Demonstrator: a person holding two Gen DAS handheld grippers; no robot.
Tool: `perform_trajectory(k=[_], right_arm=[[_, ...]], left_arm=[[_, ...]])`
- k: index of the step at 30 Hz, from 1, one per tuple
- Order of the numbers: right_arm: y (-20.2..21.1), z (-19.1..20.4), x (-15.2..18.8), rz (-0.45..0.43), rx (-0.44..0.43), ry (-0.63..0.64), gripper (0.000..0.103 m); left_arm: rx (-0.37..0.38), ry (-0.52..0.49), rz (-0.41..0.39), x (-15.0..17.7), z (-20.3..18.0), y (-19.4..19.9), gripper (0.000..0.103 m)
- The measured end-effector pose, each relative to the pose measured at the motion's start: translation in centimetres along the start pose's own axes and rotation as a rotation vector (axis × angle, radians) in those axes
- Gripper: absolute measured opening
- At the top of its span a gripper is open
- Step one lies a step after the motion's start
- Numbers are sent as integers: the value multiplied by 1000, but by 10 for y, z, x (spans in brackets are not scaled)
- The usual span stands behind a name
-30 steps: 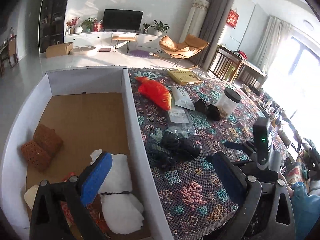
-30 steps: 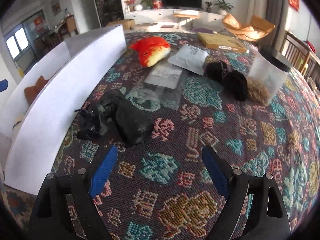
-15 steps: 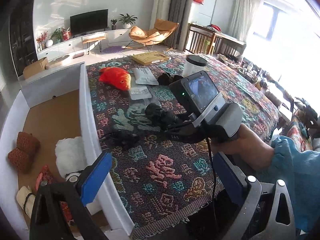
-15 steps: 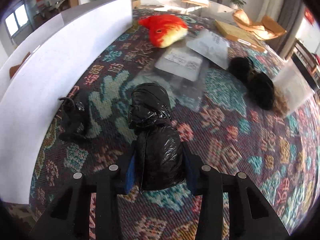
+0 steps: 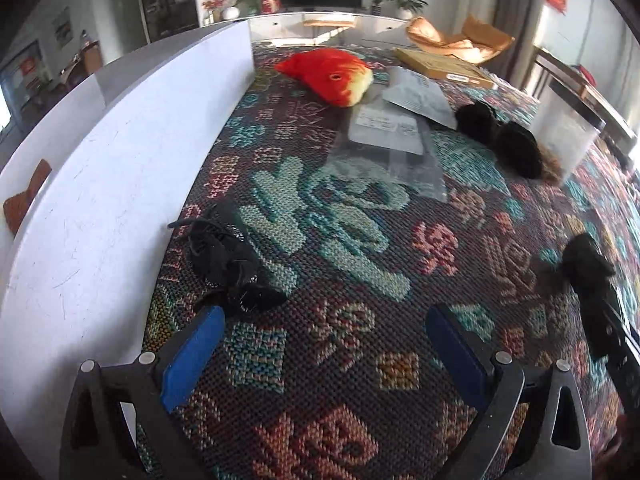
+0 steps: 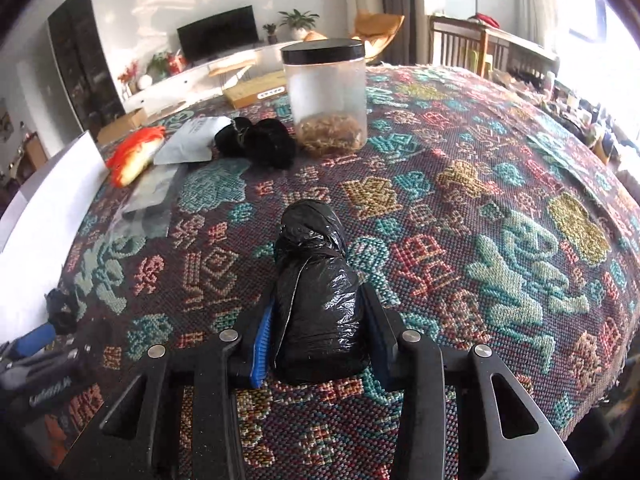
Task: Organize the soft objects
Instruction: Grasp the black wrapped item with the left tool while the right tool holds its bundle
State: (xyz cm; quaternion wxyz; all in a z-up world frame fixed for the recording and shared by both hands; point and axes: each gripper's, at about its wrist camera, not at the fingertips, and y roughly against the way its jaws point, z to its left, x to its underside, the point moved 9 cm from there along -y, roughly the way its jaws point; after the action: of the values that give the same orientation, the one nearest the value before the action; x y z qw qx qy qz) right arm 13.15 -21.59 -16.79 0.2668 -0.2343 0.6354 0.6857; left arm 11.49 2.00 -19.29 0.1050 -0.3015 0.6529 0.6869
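**Slip and snag risks at the box wall**

White box wall (image 5: 120, 184) fills left of the left wrist frame. Black mesh pouch (image 5: 228, 260) lies on the surface (image 5: 352, 272) just beside it, lower left. Left tongs (image 5: 320, 344) stand apart, empty; the left pad could catch the pouch's cord. Right tongs (image 6: 320, 336), centre bottom of their frame, have just closed and are clamped on the black plastic bundle (image 6: 316, 292). Slick film may slip when carried.

Left gripper (image 5: 320, 350) jaws wide apart, right gripper (image 6: 318, 330) apparently clamped
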Motion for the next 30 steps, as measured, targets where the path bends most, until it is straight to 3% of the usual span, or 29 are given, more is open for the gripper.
perform_trajectory(k=[3, 6, 10, 12, 18, 21, 22, 23, 26, 30], right_arm=[[-6, 2, -1, 1, -8, -9, 42], [-10, -4, -2, 2, -22, -40, 42], [-11, -6, -1, 3, -28, -55, 42], [-10, -5, -1, 1, -28, -50, 42], [-10, -5, -1, -1, -32, -55, 42], [-9, -6, -1, -1, -36, -59, 42], [-9, -7, -1, -2, -37, -62, 42], [-9, -7, -1, -2, -38, -66, 42], [-10, -10, -1, -4, -42, -84, 42], [-6, -18, -2, -23, -29, -120, 42]], left_arm=[[-60, 81, -8, -10, 18, -10, 100], [-66, 135, 11, -11, 30, -13, 100], [-69, 81, -29, -10, 23, -3, 100], [-112, 65, -25, -15, 26, -9, 100], [-172, 131, 0, -37, 34, -39, 103], [-112, 120, -14, -50, 30, -50, 102], [-88, 83, -20, -53, 25, -51, 98], [-60, 37, -40, -55, 18, -48, 86], [54, -105, -40, -43, -15, -39, 86], [319, -305, -55, -10, -76, -12, 86]])
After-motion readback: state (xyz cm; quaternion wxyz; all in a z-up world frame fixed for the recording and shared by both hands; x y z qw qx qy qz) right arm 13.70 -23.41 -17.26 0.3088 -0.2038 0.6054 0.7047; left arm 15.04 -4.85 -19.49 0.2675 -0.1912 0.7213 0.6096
